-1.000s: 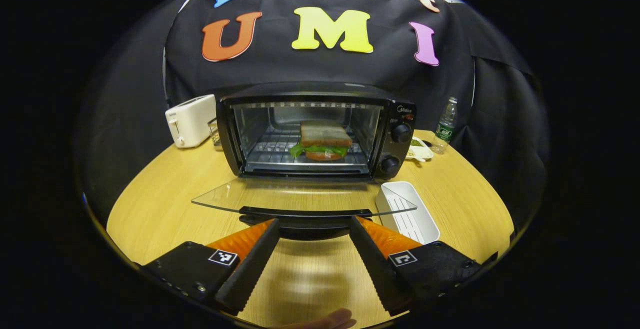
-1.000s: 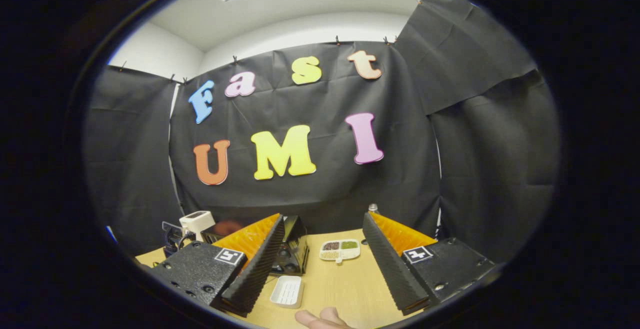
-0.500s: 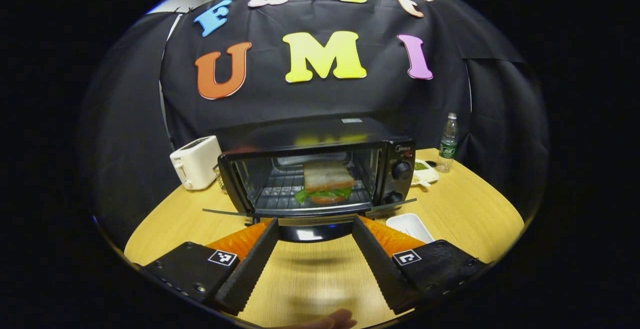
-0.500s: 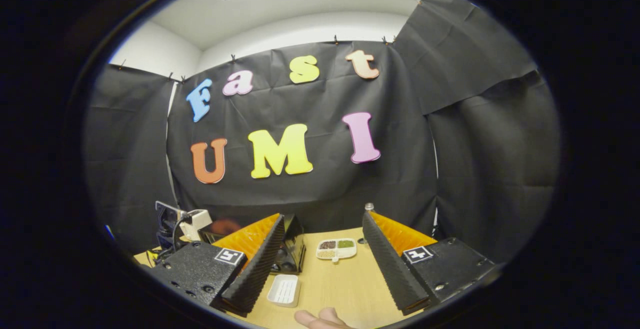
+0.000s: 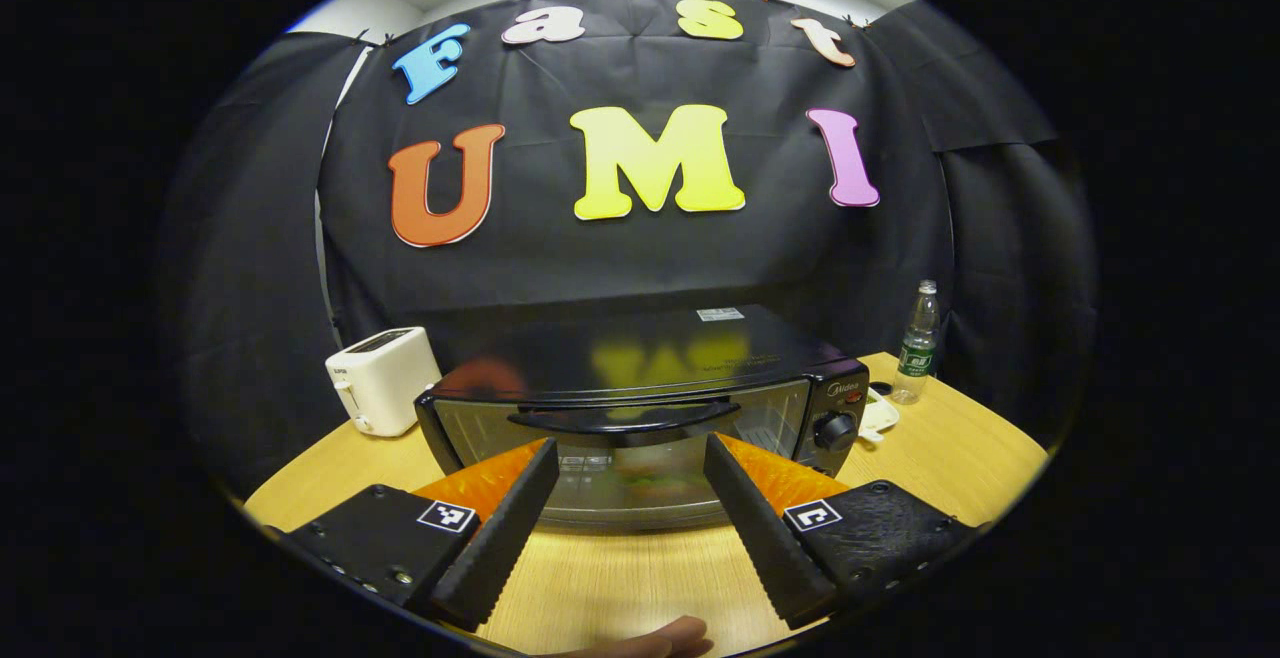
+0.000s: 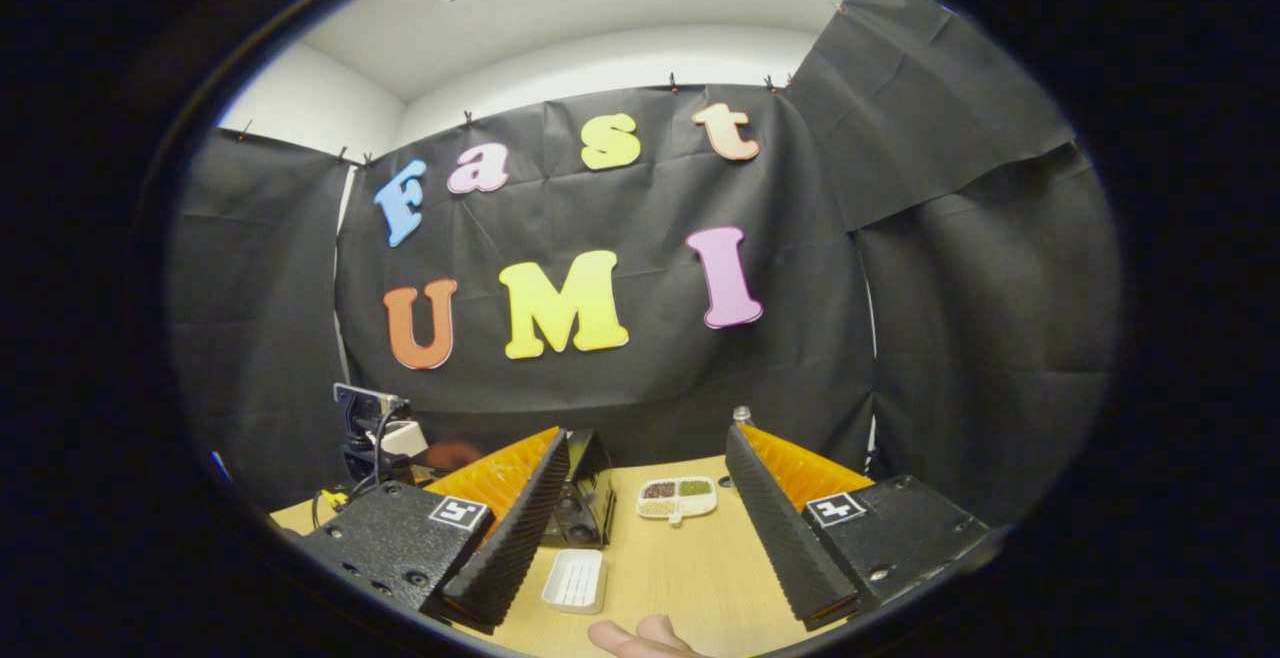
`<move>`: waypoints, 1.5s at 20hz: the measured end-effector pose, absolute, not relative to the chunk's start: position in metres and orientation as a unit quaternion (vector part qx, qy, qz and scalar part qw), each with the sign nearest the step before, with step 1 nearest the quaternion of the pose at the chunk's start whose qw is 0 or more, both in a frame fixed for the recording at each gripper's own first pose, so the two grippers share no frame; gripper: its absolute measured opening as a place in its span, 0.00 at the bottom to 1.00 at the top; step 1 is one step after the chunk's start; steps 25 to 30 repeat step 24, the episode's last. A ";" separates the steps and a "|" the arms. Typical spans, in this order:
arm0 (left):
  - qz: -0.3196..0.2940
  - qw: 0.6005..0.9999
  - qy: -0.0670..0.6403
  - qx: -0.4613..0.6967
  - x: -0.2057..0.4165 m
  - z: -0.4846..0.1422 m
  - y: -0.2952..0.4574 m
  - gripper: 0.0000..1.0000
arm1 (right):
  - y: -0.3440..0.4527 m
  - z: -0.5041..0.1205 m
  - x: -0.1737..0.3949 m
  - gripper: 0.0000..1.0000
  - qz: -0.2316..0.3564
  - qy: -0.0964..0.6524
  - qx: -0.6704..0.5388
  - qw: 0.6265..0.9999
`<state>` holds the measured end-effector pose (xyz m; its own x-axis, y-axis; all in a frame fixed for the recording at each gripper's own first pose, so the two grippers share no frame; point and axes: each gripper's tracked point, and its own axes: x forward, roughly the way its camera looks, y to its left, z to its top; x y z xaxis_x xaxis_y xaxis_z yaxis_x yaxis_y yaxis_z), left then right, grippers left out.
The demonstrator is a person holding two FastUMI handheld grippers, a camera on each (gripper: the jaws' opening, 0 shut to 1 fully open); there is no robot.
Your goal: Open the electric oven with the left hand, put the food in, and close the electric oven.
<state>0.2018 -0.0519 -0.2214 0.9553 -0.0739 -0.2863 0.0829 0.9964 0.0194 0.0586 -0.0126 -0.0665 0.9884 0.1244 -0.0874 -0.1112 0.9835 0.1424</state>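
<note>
The oven door is closed; the left gripper is spread before its handle, and the right gripper is spread too.

Both grippers hovering, fingers spread.
Left gripper is facing the oven door, gripping nothing; right gripper is pointing just right of it.

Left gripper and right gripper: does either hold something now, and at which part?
Nothing is held. The left gripper is open in front of the oven door, below its handle. The right gripper is open above the table.
</note>
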 end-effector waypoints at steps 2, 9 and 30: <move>-0.045 0.990 0.130 0.008 0.186 -0.204 -0.055 0.96 | -0.017 -0.064 0.055 1.00 0.052 0.045 0.065 0.995; -0.047 0.996 0.074 -0.013 0.114 -0.117 -0.051 0.96 | -0.027 -0.055 0.033 1.00 0.042 0.037 0.053 0.997; -0.070 0.997 0.013 -0.026 -0.008 -0.048 -0.053 0.96 | -0.070 -0.064 -0.003 0.96 0.007 0.040 0.036 0.999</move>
